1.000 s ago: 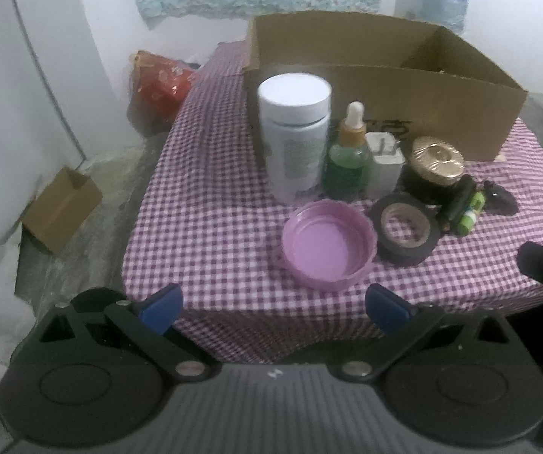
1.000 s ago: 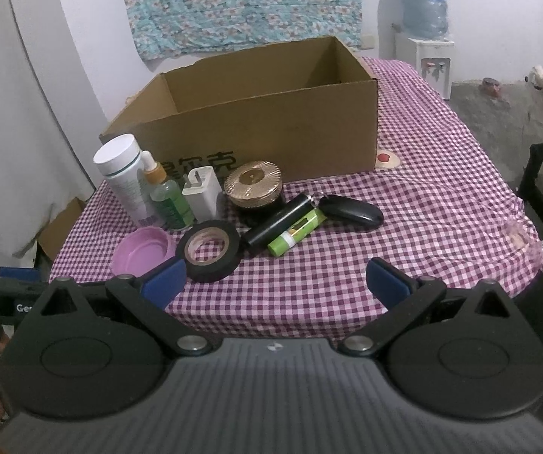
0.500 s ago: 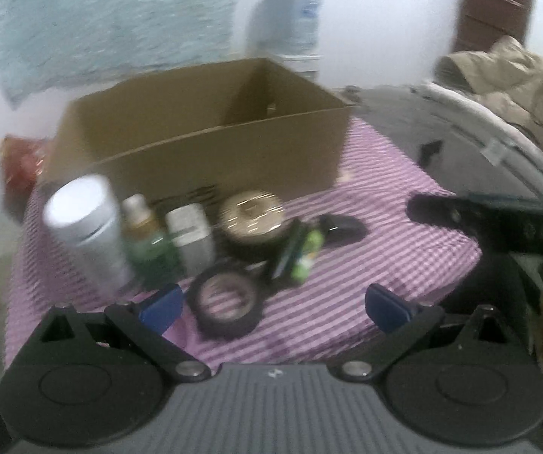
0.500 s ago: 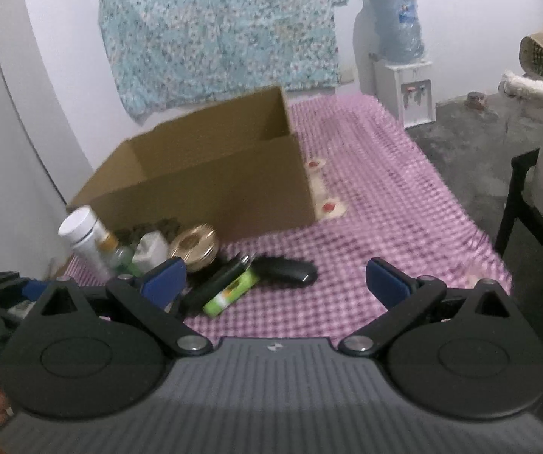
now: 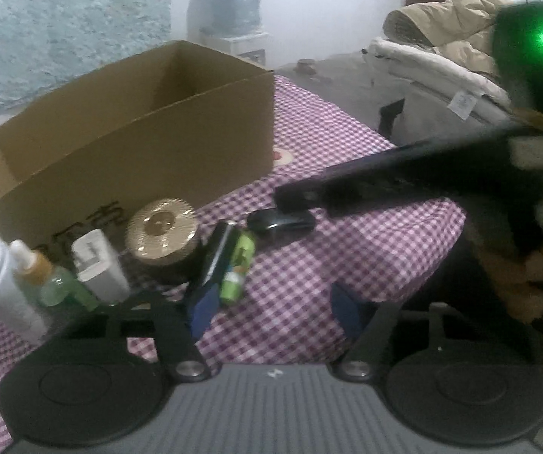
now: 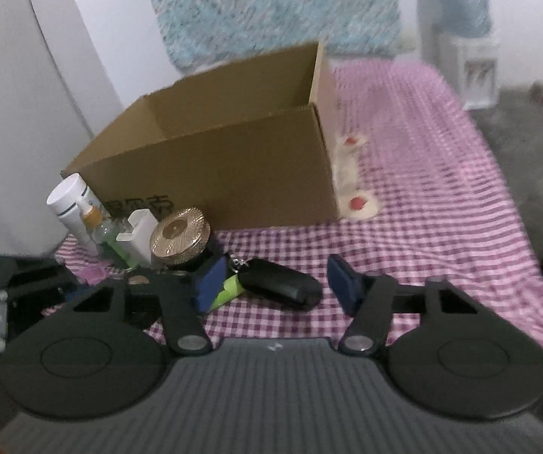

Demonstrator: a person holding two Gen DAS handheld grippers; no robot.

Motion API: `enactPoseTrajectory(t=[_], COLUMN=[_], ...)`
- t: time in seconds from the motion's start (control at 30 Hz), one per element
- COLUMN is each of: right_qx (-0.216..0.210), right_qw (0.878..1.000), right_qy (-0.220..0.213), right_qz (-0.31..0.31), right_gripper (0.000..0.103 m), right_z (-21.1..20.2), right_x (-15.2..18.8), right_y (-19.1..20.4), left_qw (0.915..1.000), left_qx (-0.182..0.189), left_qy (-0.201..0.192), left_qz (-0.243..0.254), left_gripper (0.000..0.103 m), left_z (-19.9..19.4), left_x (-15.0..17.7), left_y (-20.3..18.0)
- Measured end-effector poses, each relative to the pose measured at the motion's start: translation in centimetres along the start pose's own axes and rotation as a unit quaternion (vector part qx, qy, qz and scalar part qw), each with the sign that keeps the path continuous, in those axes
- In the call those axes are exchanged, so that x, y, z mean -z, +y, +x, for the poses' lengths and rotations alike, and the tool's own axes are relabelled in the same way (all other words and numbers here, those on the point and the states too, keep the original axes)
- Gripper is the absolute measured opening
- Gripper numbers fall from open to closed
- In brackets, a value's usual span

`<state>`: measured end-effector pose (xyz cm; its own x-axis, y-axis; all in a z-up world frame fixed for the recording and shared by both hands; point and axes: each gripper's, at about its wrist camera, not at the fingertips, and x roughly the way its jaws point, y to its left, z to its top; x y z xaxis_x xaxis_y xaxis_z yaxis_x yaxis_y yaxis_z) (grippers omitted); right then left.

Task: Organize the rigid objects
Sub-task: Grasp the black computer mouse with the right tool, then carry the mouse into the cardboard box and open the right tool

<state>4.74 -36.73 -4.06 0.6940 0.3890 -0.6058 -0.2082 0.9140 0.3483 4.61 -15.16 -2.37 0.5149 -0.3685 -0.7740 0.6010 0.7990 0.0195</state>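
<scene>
progress: none packed, box [image 6: 211,174] looks empty | items in a cluster on cloth [image 6: 422,234] just before box | left gripper [image 5: 271,302] jaws closing, nothing gripped | right gripper [image 6: 271,283] closing, straddling key fob [image 6: 283,283], no pinch yet

The box [image 6: 214,166] stands on the bench [image 6: 441,227]. Before the box, from left to right, stand a bottle [image 6: 69,204], a dropper [image 6: 95,225], a charger [image 6: 139,236] and a jar [image 6: 180,236]; the mouse [image 6: 281,283] lies nearest.
</scene>
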Motion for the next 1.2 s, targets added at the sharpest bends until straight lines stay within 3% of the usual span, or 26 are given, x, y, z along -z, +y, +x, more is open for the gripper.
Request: enactPoseTrajectory(t=[0.17, 0.3, 0.43, 0.73, 0.97, 1.2], right_qx=[-0.047, -0.075, -0.089, -0.154, -0.171, -0.164], right_qw=[0.997, 0.99, 0.987, 0.96, 0.949, 0.955], right_qy=[0.029, 0.06, 0.071, 0.109, 0.108, 0.096], right_qz=[0.054, 0.102, 0.116, 0.207, 0.242, 0.227], right_gripper=[0.048, 0.045, 0.045, 0.044, 0.044, 0.034], right_z=[3.0, 5.0, 4.1, 2.3, 2.5, 3.2], right_x=[-1.2, -1.0, -0.2, 2.9, 3.2, 3.6], right_y=[-2.3, -3.9, -4.4, -5.1, -6.4, -4.7], left_qw=[0.9999, 0.9988, 0.9947, 0.9934, 0.9925, 0.9962], left_qx=[0.015, 0.045, 0.085, 0.09, 0.083, 0.052], left_qy=[0.001, 0.012, 0.026, 0.046, 0.059, 0.046], left_qz=[0.006, -0.015, -0.053, -0.054, -0.068, -0.053], left_gripper=[0.043, 0.042, 0.042, 0.043, 0.043, 0.042], left_z=[0.9, 1.9, 3.0, 4.5, 5.8, 5.9], left_x=[-0.5, -0.7, -1.0, -1.6, -1.9, -1.8], left_y=[-0.6, -0.3, 1.0, 1.3, 1.7, 1.1])
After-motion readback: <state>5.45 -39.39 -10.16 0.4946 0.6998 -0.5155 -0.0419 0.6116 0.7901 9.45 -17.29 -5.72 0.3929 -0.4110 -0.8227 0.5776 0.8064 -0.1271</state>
